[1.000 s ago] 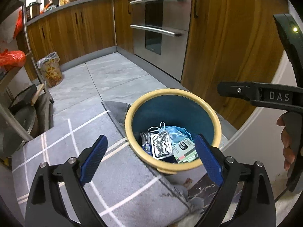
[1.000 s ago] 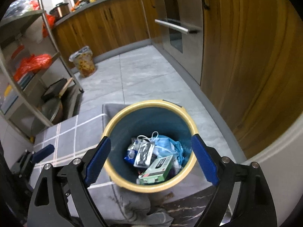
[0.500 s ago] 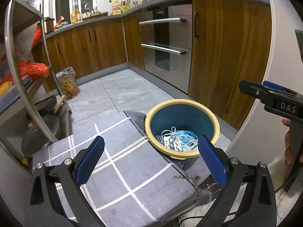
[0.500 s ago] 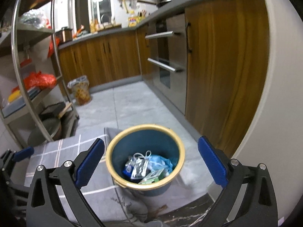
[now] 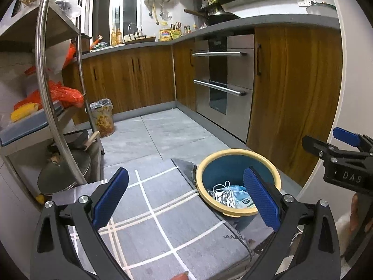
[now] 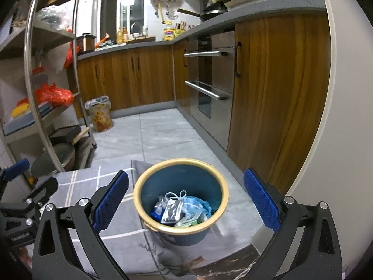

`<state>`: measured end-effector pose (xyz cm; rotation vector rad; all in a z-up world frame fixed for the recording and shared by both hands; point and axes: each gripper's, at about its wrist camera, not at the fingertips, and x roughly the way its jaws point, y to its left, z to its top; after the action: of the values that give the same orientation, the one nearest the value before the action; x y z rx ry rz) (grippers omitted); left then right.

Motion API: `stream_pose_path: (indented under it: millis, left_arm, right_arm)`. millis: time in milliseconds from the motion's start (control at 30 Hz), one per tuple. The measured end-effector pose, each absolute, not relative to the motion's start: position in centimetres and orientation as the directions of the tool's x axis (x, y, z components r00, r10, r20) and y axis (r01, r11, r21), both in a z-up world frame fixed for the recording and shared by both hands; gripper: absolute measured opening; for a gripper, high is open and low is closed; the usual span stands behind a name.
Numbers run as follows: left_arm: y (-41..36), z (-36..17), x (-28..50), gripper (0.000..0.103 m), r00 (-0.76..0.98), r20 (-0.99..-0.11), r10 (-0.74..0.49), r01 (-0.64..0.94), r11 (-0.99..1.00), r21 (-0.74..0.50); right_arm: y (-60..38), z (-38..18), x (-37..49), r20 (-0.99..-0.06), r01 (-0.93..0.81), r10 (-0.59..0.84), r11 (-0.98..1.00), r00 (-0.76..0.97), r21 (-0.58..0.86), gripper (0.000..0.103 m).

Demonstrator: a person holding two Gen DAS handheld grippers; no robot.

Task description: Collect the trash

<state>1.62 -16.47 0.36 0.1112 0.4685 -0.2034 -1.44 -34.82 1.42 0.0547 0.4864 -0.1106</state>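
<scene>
Bin (image 6: 144, 182): on the floor beside the mat (image 5: 149, 210), holding trash (image 6: 179, 210).
Left gripper (image 5: 184, 200): wide, empty.
Right gripper (image 6: 185, 200): wide, empty above it.

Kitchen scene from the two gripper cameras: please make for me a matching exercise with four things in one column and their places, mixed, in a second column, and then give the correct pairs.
Things:
1. face mask
2. orange plastic bag
3. wok
4. grey checked mat

Places:
A. on the counter, above the oven
B. on the floor, under the blue bin
C. inside the blue bin
D. on the metal shelf rack

Pairs: 1-C, 2-D, 3-A, 4-B
</scene>
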Motion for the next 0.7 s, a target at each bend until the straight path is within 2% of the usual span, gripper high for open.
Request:
stream_pose_path:
  millis: [700]
  left_arm:
    - [-16.72,-0.04,2.14,0.097,0.854,-0.487,-0.183,0.237,0.970,0.053]
  right_arm:
    - [-34.74,1.42,-1.46,-0.471,0.128,-0.102,0.992,0.876,0.022,0.098]
